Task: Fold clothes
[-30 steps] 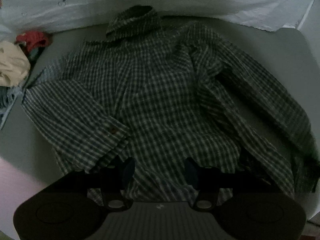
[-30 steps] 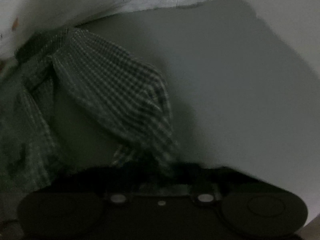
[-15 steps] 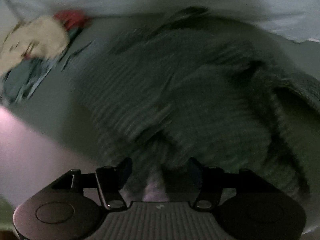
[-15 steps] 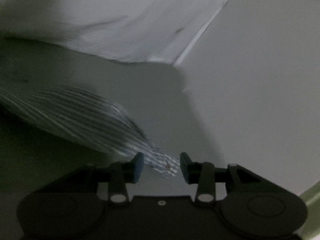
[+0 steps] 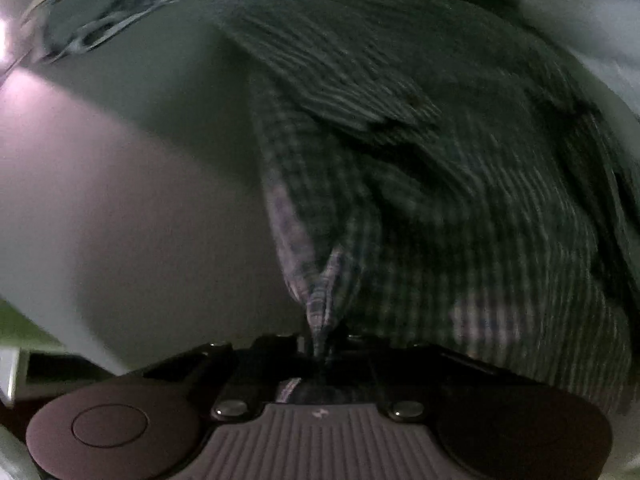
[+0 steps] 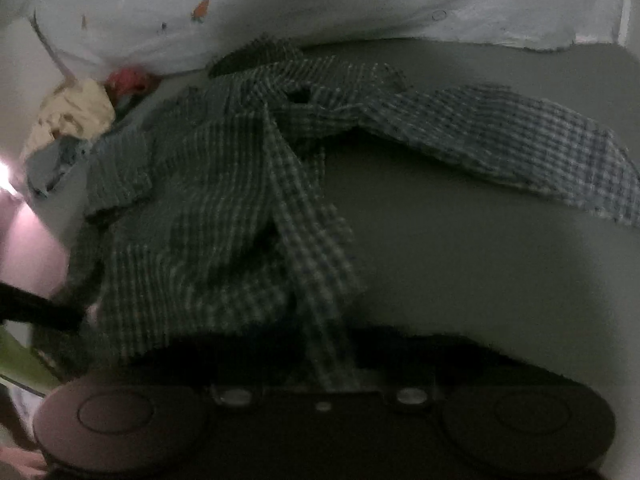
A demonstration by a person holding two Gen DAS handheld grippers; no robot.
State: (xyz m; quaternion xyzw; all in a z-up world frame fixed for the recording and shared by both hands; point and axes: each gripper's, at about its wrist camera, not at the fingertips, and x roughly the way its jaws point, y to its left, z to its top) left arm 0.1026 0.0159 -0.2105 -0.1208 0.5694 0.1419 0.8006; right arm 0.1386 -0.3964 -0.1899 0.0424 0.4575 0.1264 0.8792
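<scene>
A dark green checked shirt lies on a grey bed surface. My left gripper is shut on a bunched corner of its bottom hem, and the cloth rises from the jaws in a taut fold. In the right wrist view the shirt lies rumpled, collar at the back, one sleeve stretched out to the right. A ridge of cloth runs down into my right gripper, which looks shut on the hem. Cloth and shadow hide its fingers.
A pile of other clothes, cream, blue and red, sits at the back left. White bedding lines the back. Bare grey surface lies right of the shirt. A dark bar reaches in from the left edge.
Both grippers were open half a second ago. The left one has closed on the hem corner. The right one let go of the sleeve, swung back and now holds the hem.
</scene>
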